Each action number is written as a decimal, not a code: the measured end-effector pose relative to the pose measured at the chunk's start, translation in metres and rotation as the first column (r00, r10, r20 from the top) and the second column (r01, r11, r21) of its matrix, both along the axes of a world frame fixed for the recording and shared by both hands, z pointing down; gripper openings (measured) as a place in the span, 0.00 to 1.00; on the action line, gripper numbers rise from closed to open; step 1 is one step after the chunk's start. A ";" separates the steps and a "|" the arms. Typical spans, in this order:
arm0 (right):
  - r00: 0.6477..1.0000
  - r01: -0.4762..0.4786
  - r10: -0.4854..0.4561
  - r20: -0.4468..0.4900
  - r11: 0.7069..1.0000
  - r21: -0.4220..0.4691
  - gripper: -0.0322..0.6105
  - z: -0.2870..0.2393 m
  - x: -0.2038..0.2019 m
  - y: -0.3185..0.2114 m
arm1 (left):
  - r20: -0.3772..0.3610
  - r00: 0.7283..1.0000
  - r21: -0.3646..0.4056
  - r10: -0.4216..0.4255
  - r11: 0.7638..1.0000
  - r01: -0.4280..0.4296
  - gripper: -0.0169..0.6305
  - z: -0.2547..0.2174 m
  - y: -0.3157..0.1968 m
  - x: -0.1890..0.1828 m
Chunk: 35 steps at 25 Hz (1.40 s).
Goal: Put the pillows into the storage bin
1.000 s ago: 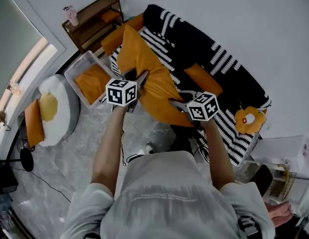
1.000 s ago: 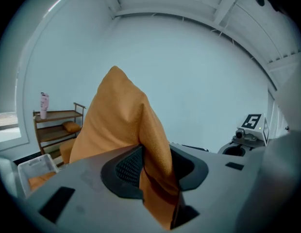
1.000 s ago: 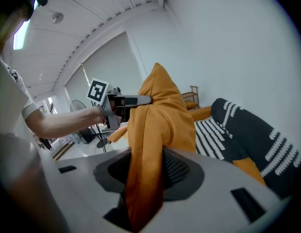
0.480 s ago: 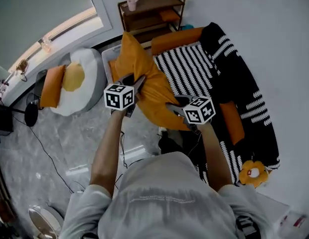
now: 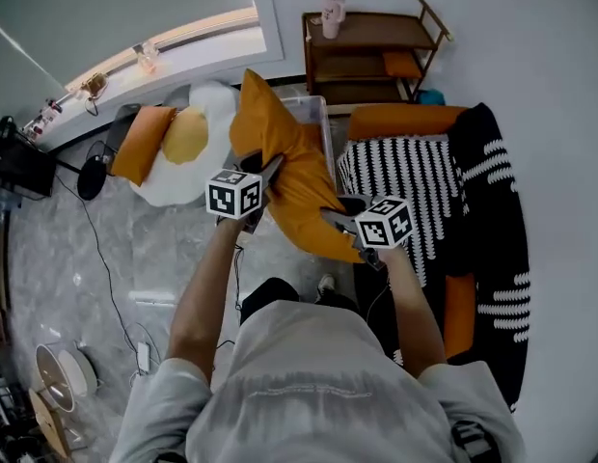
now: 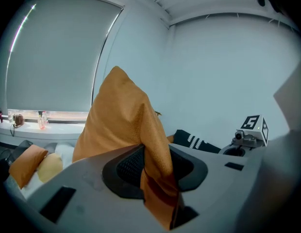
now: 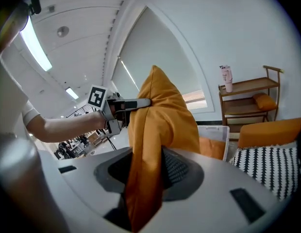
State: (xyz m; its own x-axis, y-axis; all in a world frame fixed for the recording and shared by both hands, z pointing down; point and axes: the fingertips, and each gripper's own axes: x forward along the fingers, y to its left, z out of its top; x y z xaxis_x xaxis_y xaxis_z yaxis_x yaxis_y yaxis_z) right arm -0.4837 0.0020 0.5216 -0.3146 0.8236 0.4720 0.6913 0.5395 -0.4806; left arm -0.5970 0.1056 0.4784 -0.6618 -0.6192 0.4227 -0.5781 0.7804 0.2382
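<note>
A big orange pillow (image 5: 285,162) hangs in the air between my two grippers, above the clear storage bin (image 5: 318,114) on the floor. My left gripper (image 5: 264,174) is shut on the pillow's left edge (image 6: 153,154). My right gripper (image 5: 336,216) is shut on its lower right edge (image 7: 143,178). In the right gripper view the bin (image 7: 213,135) shows behind the pillow, with an orange pillow (image 7: 211,147) lying inside it. Another orange pillow (image 5: 407,121) lies at the far end of the striped sofa (image 5: 410,177); a further one (image 5: 460,314) sits on its near right part.
A fried-egg floor cushion (image 5: 188,143) and an orange pillow (image 5: 143,143) lie left of the bin by the window. A brown shelf (image 5: 371,51) with a small orange cushion stands against the far wall. Cables (image 5: 101,258) run over the marble floor at left.
The person has turned left, carrying the pillow in both grippers off the sofa. The bin, earlier off to the left, now lies straight ahead under the pillow.
</note>
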 end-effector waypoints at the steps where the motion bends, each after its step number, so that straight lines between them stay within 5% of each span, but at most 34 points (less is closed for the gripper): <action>1: 1.000 0.005 -0.006 -0.015 1.000 -0.015 0.28 0.004 -0.007 0.002 | -0.006 1.000 -0.010 -0.003 1.000 0.003 0.21 0.004 0.001 -0.008; 8: 0.992 -0.009 -0.006 -0.122 0.992 -0.123 0.27 0.038 -0.082 0.013 | -0.057 0.998 -0.034 -0.013 0.999 0.011 0.21 0.042 0.013 -0.083; 15: 0.962 -0.120 0.070 -0.264 0.976 -0.180 0.26 0.087 -0.170 0.042 | -0.141 0.990 -0.025 0.023 0.999 -0.027 0.21 0.101 0.032 -0.182; 23: 0.903 -0.142 0.066 -0.423 0.979 -0.149 0.25 0.170 -0.275 0.090 | -0.282 0.959 0.019 0.041 0.999 -0.037 0.20 0.197 0.066 -0.301; 31: 0.831 -0.184 0.063 -0.553 0.969 -0.165 0.24 0.272 -0.337 0.151 | -0.371 0.924 -0.111 0.093 0.983 -0.143 0.20 0.299 0.093 -0.380; 35: 0.797 -0.160 0.068 -0.601 0.982 -0.101 0.24 0.342 -0.346 0.160 | -0.434 0.893 -0.166 0.121 0.963 -0.212 0.20 0.371 0.086 -0.395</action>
State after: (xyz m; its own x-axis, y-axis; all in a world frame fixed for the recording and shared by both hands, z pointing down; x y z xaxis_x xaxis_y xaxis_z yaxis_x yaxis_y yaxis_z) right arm -0.8297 0.1621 0.8634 -0.1068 0.8705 0.4804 0.1845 0.4921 -0.8508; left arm -0.9922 0.1918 0.8497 -0.2913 -0.5752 0.7644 -0.5863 0.7387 0.3325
